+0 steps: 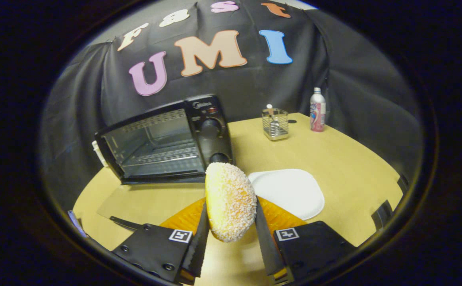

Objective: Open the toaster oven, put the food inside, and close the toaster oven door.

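A round, sugar-crusted bun [230, 200] stands on edge between my two fingers, and the gripper [231, 226] is shut on it, holding it above the wooden table [334, 167]. Beyond the fingers and to the left stands the black toaster oven [163, 139]. Its door [143, 206] lies folded down flat on the table, so the wire rack [167, 155] inside shows. The oven's control knobs [211, 128] sit on its right side, just behind the bun.
A white plate [290, 190] lies on the table just right of the bun. Farther back stand a wire mesh holder [275, 124] with a small bottle in it and a pink-labelled bottle [317, 110]. Black cloth walls close in the booth.
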### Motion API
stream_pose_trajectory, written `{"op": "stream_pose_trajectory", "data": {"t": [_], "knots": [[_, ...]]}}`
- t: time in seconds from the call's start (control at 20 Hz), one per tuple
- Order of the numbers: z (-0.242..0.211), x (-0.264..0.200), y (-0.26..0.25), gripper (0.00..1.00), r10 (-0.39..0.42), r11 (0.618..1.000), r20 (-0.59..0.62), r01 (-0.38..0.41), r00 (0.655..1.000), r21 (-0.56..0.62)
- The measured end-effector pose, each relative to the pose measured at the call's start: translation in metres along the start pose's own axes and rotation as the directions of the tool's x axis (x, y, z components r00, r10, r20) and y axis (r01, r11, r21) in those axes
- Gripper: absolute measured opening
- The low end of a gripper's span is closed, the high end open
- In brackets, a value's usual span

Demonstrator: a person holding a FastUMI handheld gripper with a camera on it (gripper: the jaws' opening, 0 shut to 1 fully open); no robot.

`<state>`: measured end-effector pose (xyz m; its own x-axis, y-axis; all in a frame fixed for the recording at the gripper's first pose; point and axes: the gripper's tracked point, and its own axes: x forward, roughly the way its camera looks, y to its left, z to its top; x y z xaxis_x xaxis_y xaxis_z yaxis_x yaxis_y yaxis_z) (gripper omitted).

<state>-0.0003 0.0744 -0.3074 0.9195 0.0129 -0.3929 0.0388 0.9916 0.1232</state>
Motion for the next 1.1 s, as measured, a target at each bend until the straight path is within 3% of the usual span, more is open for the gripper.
{"op": "stream_pose_trajectory", "data": {"t": [0.55, 0.9, 1.1], "knots": [[0.013, 0.005, 0.127, 0.61, 0.206, 0.978, 0.032, -0.207, 0.978, 0.024], [0.038, 0.047, 0.178, 0.61, 0.245, 0.961, 0.027, -0.246, 0.969, 0.123], [0.053, 0.087, 0.180, 0.61, 0.194, 0.960, 0.024, -0.195, 0.981, 0.199]]}}
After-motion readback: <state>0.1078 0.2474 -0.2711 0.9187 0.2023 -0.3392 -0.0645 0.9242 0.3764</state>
